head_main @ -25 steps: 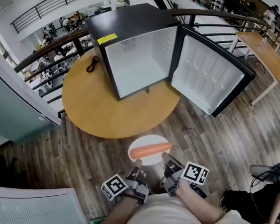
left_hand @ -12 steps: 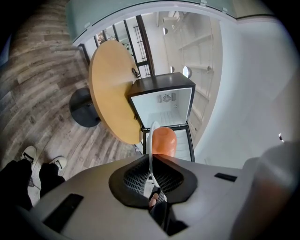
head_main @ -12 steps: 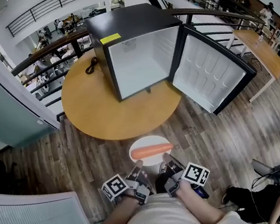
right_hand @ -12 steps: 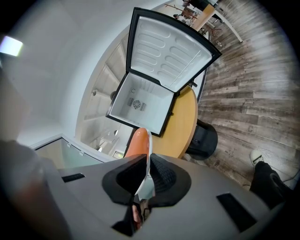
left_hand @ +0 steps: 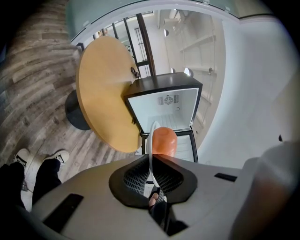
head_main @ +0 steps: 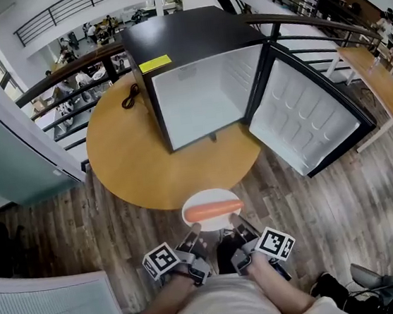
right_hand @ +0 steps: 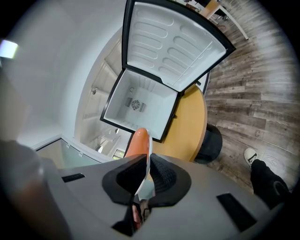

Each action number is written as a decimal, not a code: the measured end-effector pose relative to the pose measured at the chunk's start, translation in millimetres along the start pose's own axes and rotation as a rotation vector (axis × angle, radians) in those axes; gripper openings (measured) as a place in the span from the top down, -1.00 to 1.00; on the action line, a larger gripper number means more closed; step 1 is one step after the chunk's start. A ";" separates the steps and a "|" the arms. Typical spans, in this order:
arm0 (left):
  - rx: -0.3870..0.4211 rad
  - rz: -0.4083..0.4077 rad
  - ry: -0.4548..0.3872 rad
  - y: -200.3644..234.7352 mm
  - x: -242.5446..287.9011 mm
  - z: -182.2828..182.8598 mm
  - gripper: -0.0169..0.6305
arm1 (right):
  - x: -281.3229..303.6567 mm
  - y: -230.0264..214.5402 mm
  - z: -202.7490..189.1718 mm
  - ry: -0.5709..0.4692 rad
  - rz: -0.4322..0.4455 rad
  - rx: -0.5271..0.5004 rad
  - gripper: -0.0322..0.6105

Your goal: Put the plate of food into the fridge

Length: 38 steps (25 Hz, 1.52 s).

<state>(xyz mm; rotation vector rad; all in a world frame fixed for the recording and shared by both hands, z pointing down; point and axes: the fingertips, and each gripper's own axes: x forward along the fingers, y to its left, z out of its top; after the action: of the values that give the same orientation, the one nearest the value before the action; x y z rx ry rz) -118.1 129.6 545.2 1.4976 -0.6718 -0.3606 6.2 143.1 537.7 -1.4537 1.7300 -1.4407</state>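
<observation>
Holding a small round white plate (head_main: 186, 209) by its near rim, the left gripper (head_main: 196, 241) and the right gripper (head_main: 234, 230) each have their 2 jaws clamped on the thin edge, 1 gripper at each side. A long orange-red sausage (head_main: 213, 210) lies across the plate. The plate hangs in the air in front of the black mini fridge (head_main: 181, 30), just off the near edge of the round wooden table (head_main: 128, 154) on which the fridge stands. The fridge's white inside is bare to view, and its door (head_main: 305, 114) stands wide open to the fridge's right in the head view. A dark coiled cable (head_main: 130, 93) lies on the table left of the fridge.
</observation>
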 end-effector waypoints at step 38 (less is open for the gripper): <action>-0.020 0.022 -0.146 -42.1 196.5 87.1 0.83 | 151.3 -17.3 177.3 0.148 0.047 -0.009 0.77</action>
<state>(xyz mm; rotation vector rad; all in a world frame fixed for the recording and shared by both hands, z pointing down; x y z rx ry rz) -11.9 -61.7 535.1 1.4532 -0.7976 -0.4618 111.5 -65.6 531.7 -1.3317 1.8480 -1.5515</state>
